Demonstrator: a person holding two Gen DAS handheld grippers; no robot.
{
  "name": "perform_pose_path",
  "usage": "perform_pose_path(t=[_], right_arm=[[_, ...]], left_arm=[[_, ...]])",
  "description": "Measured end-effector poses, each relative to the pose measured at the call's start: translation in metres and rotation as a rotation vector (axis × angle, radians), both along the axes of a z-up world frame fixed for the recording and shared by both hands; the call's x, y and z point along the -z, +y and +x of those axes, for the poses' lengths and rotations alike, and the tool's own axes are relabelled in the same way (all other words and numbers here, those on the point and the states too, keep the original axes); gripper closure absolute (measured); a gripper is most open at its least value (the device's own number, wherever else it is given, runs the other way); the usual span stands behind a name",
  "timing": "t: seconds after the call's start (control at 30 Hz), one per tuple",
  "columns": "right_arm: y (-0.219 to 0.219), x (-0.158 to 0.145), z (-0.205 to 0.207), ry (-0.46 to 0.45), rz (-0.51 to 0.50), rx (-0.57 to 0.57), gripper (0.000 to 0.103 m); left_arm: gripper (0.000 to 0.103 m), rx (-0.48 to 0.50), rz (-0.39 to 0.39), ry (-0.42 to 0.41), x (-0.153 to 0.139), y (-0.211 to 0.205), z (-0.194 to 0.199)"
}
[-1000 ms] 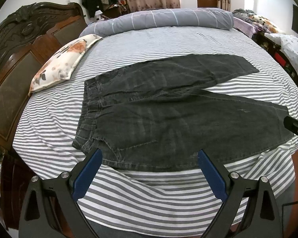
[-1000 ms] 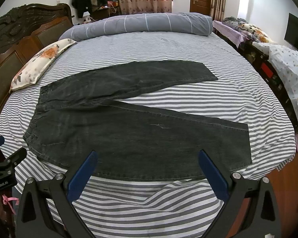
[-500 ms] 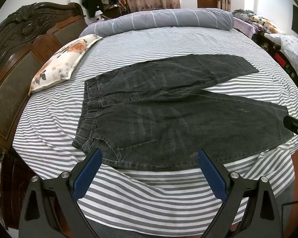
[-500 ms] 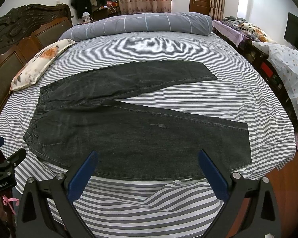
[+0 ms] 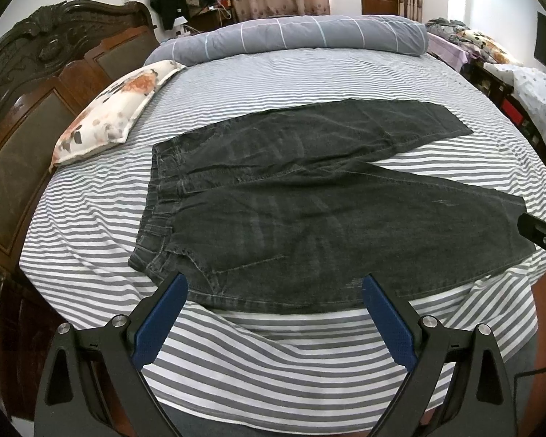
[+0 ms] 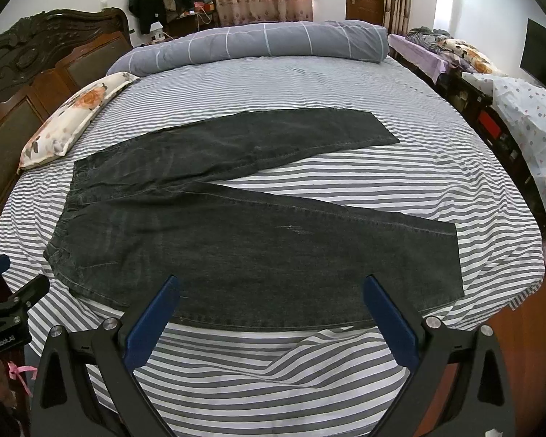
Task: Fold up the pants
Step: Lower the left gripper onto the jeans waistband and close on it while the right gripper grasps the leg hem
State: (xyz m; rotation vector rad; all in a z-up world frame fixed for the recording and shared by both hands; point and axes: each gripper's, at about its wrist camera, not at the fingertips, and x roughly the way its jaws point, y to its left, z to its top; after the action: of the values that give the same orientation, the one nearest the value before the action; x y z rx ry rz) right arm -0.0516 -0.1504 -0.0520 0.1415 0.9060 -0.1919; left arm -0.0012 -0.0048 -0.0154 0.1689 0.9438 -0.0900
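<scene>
Dark grey denim pants [image 5: 309, 215] lie flat on the striped bed, waistband to the left, both legs spread apart in a V towards the right; they also show in the right wrist view [image 6: 258, 240]. My left gripper [image 5: 273, 291] is open and empty, hovering over the near edge of the pants by the waist end. My right gripper [image 6: 271, 291] is open and empty, over the near edge of the near leg. Each gripper shows at the edge of the other's view.
The bed [image 5: 273, 357] has a grey-and-white striped sheet. A floral pillow [image 5: 116, 109] lies at the left by the carved wooden headboard [image 5: 29, 83]. A rolled grey duvet [image 5: 302, 36] lies across the far side. Cluttered furniture [image 6: 491, 83] stands to the right.
</scene>
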Motion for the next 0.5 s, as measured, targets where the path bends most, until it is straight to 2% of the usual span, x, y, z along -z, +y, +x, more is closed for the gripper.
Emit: perform_pose_path(t=[0.27,0.5], right_arm=[[-0.004,0.002,0.006,0.001,0.090,-0.021,0.003],[-0.016,-0.002,0.018,-0.022,0.189,-0.035,0.003]], left_arm=[[0.007,-0.030,-0.030,0.004,0.002,0.015,0.014],[0.010,-0.106,-0.056,-0.029,0.001,0.061,0.050]])
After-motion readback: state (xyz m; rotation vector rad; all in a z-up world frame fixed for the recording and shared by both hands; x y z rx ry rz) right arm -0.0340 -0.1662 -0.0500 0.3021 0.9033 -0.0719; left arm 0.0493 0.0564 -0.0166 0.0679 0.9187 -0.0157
